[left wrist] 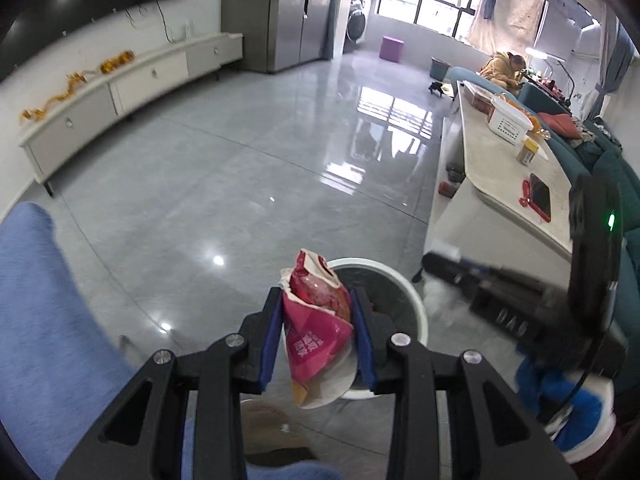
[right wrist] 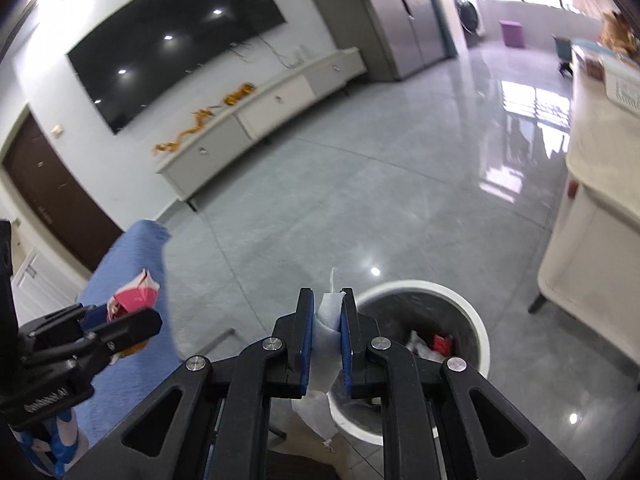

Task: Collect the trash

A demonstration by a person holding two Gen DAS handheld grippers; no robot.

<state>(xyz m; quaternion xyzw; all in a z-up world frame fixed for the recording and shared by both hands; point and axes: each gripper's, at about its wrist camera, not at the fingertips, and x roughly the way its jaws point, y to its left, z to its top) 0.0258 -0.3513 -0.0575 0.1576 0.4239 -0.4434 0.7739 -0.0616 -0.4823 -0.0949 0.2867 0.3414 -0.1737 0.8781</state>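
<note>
A glossy grey tile floor runs back to a long white TV cabinet under a wall-mounted screen, and on it stands a round white trash bin with a dark liner. The left tool is clamped narrow on a crumpled pink snack bag, which is held just above the near rim of the bin. The right tool is pinched nearly closed on a white tissue, at the left rim of the bin; the tissue's loose end hangs below the fingers. Inside the bin lie white paper scraps and a small red wrapper. To the right of the bin stands a pale surface carrying a white basket and a red-cased phone. A blue fabric-covered seat lies left of the bin.
</note>
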